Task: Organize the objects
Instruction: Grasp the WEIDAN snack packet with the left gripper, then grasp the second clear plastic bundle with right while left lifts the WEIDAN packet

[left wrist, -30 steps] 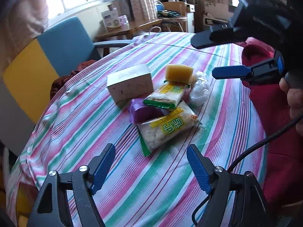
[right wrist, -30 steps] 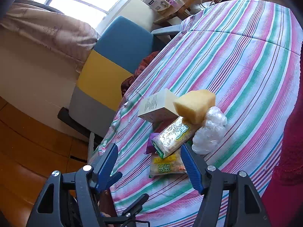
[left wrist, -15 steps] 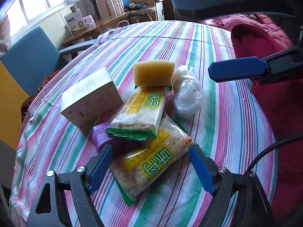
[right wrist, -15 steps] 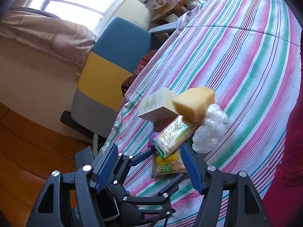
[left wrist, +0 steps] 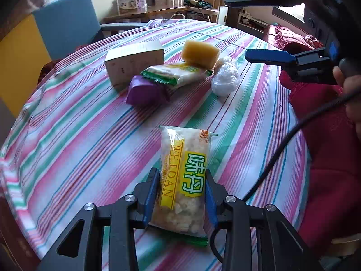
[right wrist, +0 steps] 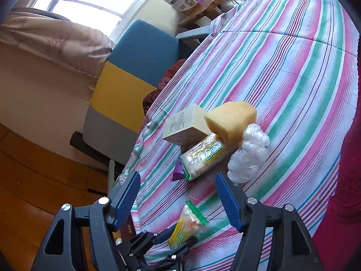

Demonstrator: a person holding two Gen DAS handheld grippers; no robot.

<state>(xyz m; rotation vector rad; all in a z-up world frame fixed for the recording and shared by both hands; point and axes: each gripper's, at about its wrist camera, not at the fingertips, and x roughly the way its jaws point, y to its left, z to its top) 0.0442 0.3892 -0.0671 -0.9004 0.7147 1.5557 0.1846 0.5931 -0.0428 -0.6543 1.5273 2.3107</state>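
My left gripper [left wrist: 181, 188] is shut on a clear snack packet with a yellow and green label [left wrist: 185, 176], held apart from the pile near the table's front edge; it also shows in the right wrist view [right wrist: 187, 223]. The pile holds a second snack packet [left wrist: 176, 74], a purple packet [left wrist: 144, 92], a cream box [left wrist: 133, 63], a yellow sponge [left wrist: 199, 53] and a crumpled clear bag [left wrist: 225, 76]. My right gripper [right wrist: 178, 198] is open and empty, above the table to the right of the pile; its blue finger [left wrist: 268, 56] shows in the left wrist view.
The round table has a striped cloth [left wrist: 79, 135]. A blue and yellow chair [right wrist: 135, 61] stands at its far left side. Red fabric [left wrist: 327, 146] lies along the right edge. A wooden side table with boxes [left wrist: 144, 11] stands behind.
My left gripper has closed on the lower snack packet and pulled it away from the pile toward the front edge. The right gripper has stayed open above the table.
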